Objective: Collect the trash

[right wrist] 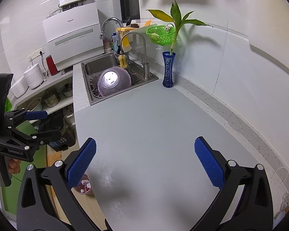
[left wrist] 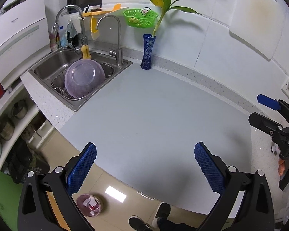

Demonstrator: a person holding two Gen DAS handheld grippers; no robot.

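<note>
A small round trash bin (left wrist: 88, 205) with a pink liner stands on the floor below the counter's front edge, with white and red scraps inside; it also shows in the right wrist view (right wrist: 84, 186), partly behind a finger. My left gripper (left wrist: 145, 166) is open and empty above the counter's front edge. My right gripper (right wrist: 145, 162) is open and empty over the grey counter mat (right wrist: 154, 134). Each gripper shows in the other's view: the right one at the right edge (left wrist: 267, 111), the left one at the left edge (right wrist: 39, 124). No loose trash shows on the mat.
A steel sink (left wrist: 48, 67) holds a purple bowl (left wrist: 83, 78) upside down in a wire rack. A blue vase (left wrist: 147, 52) with a green plant stands by the wall. A green basket (left wrist: 139, 18) hangs above. Shelves with pots (right wrist: 50, 98) are at the left.
</note>
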